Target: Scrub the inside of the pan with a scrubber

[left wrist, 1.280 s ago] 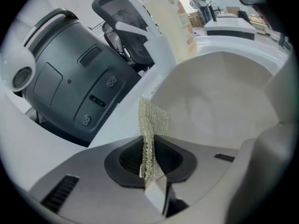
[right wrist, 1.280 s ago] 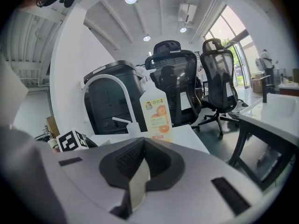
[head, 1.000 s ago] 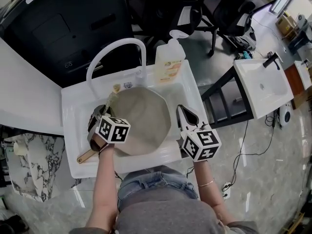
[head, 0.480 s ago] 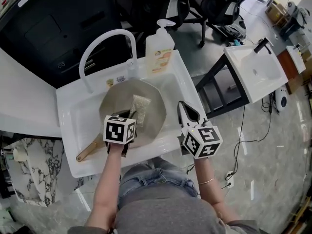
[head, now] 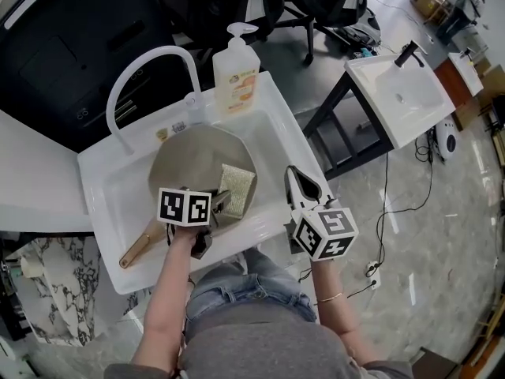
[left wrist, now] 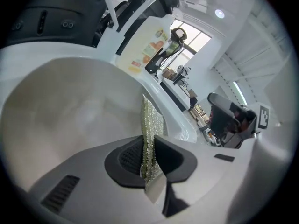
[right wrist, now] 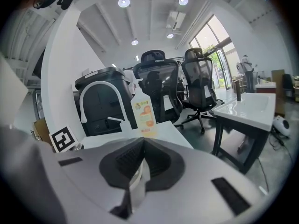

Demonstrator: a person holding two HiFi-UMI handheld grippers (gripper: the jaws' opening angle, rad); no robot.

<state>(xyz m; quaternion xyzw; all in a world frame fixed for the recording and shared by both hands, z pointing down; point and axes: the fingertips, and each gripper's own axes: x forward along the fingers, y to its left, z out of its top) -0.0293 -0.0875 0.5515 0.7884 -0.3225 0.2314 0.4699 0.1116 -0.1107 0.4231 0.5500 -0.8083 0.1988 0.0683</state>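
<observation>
Left side: my left gripper (head: 219,204) reaches forward and slightly to my right, with its marker cube (head: 185,207) facing up. The jaws are closed on the thin edge of a scrubber (left wrist: 150,120), which stands upright between the dark pads (left wrist: 125,158). My left forearm (head: 170,290) is bare and extended straight ahead.

Right side: my right gripper (head: 298,184) is held well apart from the left, pointing forward. Its jaws meet at the tips with nothing between them. My right wrist (head: 331,294) carries a thin bracelet (head: 334,298).
</observation>
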